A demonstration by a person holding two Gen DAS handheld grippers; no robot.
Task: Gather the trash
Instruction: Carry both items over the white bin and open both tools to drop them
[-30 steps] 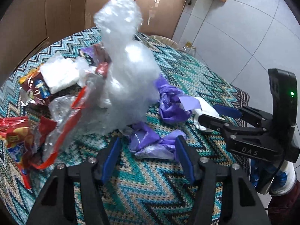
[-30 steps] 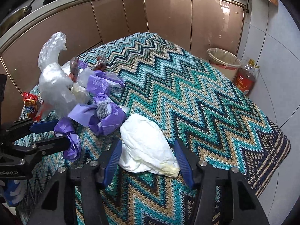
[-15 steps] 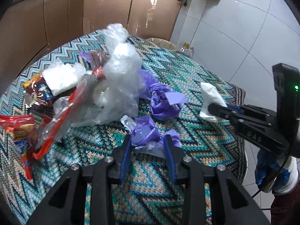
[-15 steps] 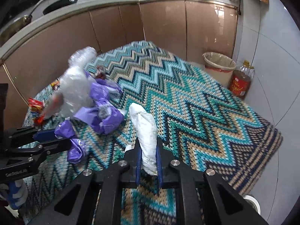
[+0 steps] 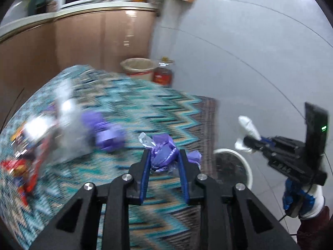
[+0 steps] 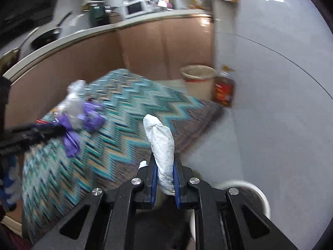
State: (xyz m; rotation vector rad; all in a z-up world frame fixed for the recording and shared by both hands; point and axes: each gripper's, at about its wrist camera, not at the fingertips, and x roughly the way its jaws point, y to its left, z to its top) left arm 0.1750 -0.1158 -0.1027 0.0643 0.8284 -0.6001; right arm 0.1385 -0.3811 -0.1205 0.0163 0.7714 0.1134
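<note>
The left gripper (image 5: 163,162) had its jaws clenched partway on a crumpled purple bag (image 5: 162,154), held at the 6 o'clock of the left wrist view. The right gripper (image 6: 164,177) had its jaws squeezed nearly together on a white wad (image 6: 161,145) that stood up from them.

Only the right wrist view showed the pans on the counter at 10 o'clock. Only the left wrist view showed the red wrappers (image 5: 22,166) at 9 o'clock.

A white-rimmed bin (image 5: 233,166) stood on the grey floor just past the edge of the zigzag rug (image 5: 145,104), at 4 o'clock. The remaining trash pile (image 5: 68,129) lay blurred at 9 o'clock. Farther off, a lined bucket (image 5: 138,68) and a bottle (image 5: 163,76) stood near the cabinets (image 5: 100,41); open floor lay at 2 o'clock.
</note>
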